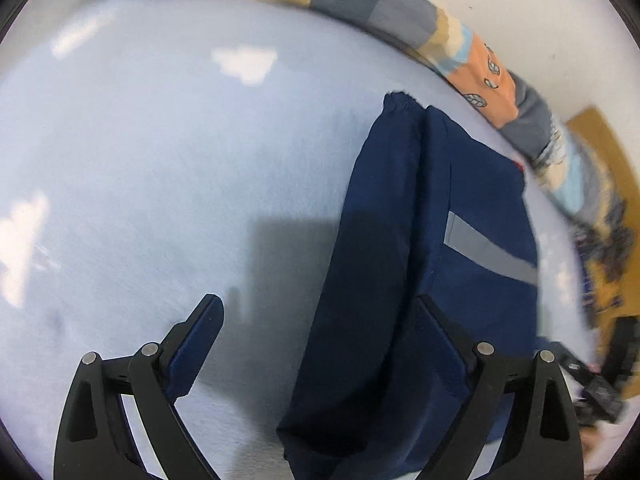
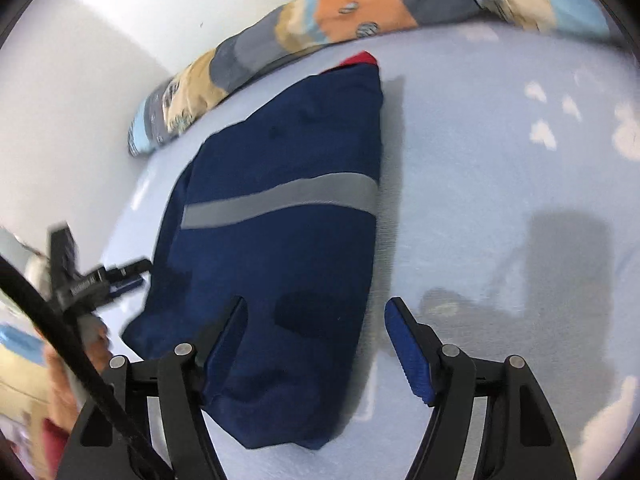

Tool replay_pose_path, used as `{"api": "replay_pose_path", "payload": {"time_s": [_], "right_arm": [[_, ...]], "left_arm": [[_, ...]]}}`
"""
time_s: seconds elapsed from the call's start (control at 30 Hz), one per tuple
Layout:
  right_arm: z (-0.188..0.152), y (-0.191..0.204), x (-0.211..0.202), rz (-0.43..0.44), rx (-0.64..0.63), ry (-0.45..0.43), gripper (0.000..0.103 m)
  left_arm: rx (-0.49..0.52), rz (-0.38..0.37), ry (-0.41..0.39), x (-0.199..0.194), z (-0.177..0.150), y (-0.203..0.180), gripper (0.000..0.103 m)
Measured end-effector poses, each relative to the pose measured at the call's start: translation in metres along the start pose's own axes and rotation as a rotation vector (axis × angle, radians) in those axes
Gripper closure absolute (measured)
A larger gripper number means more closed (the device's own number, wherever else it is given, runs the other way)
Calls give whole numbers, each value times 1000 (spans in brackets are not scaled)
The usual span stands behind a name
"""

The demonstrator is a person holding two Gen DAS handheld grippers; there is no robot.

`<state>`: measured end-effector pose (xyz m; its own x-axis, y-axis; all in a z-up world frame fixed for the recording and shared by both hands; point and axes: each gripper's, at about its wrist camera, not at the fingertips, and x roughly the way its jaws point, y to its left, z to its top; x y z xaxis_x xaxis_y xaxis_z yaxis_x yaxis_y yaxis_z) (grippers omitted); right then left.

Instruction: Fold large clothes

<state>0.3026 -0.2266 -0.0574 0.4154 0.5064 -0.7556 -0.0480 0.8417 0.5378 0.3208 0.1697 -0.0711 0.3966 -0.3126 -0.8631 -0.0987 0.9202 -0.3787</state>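
Observation:
A navy garment [image 1: 420,264] with a grey reflective stripe lies folded into a long narrow bundle on the light blue sheet [image 1: 160,160]. My left gripper [image 1: 320,308] is open and empty, just above the garment's near left edge. In the right wrist view the same garment [image 2: 280,220] shows a red bit at its far end. My right gripper [image 2: 316,308] is open and empty over the garment's near right edge. The left gripper also shows in the right wrist view [image 2: 132,272], beside the garment's left edge.
A patchwork quilt [image 1: 400,12] of orange, grey, tan and blue runs along the white wall behind the bed; it also shows in the right wrist view [image 2: 320,20]. The sheet carries white cloud prints [image 2: 544,132]. A tan patterned surface [image 1: 608,208] lies at far right.

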Motion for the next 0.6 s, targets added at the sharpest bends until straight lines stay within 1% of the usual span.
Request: {"api": "replay_pose_path", "payload": {"time_s": [0.03, 0.1, 0.17, 0.27, 0.33, 0.47, 0.53, 0.6], "right_arm": [[2, -5, 3, 26, 24, 5, 27], [5, -14, 9, 63, 67, 10, 27], [6, -20, 15, 95, 99, 20, 27], [9, -22, 23, 113, 113, 34, 27], [10, -25, 27, 124, 117, 40, 26], [12, -31, 36, 150, 139, 52, 25], [14, -34, 41, 175, 152, 51, 24], [16, -34, 46, 186, 158, 48, 23]], "left_arm": [[-29, -45, 41, 8, 1, 7, 9], [-88, -111, 89, 22, 3, 18, 9], [-131, -169, 92, 27, 6, 27, 8], [-139, -246, 88, 28, 10, 28, 7], [-143, -275, 94, 32, 12, 28, 7], [-127, -294, 101, 42, 18, 19, 7], [-103, -299, 108, 46, 24, 12, 7], [-87, -337, 124, 49, 26, 3, 7]]}}
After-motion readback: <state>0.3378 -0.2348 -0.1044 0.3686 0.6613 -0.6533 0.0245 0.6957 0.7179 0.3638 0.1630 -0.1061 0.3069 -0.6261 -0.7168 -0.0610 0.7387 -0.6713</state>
